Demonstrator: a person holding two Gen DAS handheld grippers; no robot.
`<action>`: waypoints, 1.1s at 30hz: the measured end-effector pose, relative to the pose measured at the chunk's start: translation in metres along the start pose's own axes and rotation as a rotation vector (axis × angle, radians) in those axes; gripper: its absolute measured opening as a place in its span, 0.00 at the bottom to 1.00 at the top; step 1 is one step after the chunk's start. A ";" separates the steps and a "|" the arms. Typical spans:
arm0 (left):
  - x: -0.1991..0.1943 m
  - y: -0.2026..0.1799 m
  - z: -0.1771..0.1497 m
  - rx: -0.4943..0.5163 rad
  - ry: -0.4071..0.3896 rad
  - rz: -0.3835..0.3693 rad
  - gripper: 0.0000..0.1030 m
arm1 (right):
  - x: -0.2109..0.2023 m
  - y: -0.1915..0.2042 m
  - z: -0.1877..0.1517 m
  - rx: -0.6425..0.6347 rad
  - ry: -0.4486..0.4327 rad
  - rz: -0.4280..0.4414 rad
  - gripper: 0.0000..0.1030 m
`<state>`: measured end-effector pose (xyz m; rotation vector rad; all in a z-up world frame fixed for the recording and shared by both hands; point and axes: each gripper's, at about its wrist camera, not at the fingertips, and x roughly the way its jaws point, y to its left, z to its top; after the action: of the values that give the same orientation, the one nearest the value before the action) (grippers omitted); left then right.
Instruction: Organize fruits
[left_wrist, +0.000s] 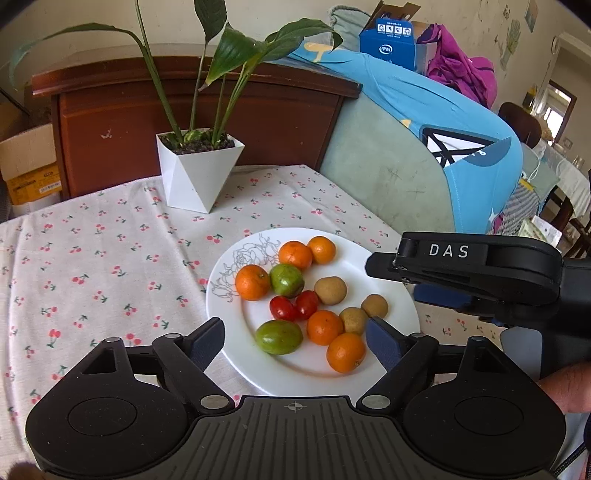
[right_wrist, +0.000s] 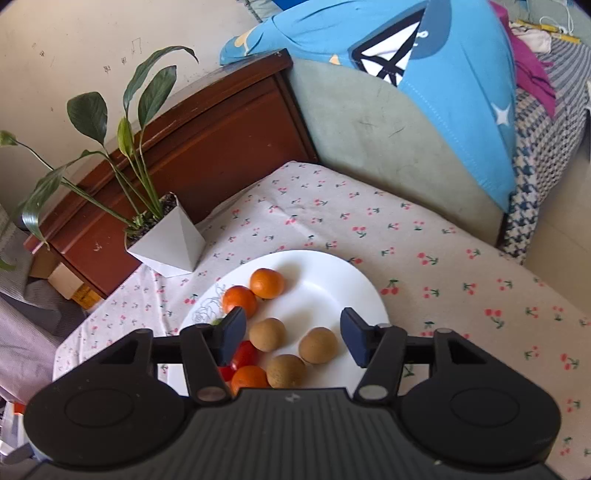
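A white plate (left_wrist: 384, 273) on the cherry-print tablecloth holds several small oranges (left_wrist: 252, 282), two green fruits (left_wrist: 279, 336), two cherry tomatoes (left_wrist: 283, 308) and three brown longans (left_wrist: 330, 290). My left gripper (left_wrist: 295, 341) is open and empty above the plate's near edge, its fingers either side of the near fruits. My right gripper (right_wrist: 291, 334) is open and empty above the plate (right_wrist: 325, 273), over the longans (right_wrist: 318, 345); oranges (right_wrist: 266, 283) lie beyond. Its body shows at the right in the left wrist view (left_wrist: 480, 273).
A white angular pot with a leafy plant (left_wrist: 197, 173) stands at the table's back, left of the plate. A dark wooden cabinet (left_wrist: 207, 122) is behind the table. A sofa with blue cloth (left_wrist: 424, 147) borders the table's right side.
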<state>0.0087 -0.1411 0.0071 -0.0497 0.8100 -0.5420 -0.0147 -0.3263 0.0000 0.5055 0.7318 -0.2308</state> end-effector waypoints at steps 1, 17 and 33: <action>-0.003 0.000 0.001 0.003 0.003 0.013 0.86 | -0.002 0.001 -0.001 -0.004 -0.004 -0.014 0.58; -0.039 0.009 0.015 0.024 0.073 0.147 0.93 | -0.053 0.014 -0.022 0.000 -0.011 -0.073 0.82; -0.030 0.020 0.017 -0.011 0.145 0.216 0.94 | -0.059 0.018 -0.045 -0.006 0.034 -0.162 0.86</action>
<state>0.0128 -0.1124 0.0340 0.0677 0.9469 -0.3392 -0.0771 -0.2857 0.0187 0.4456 0.8071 -0.3721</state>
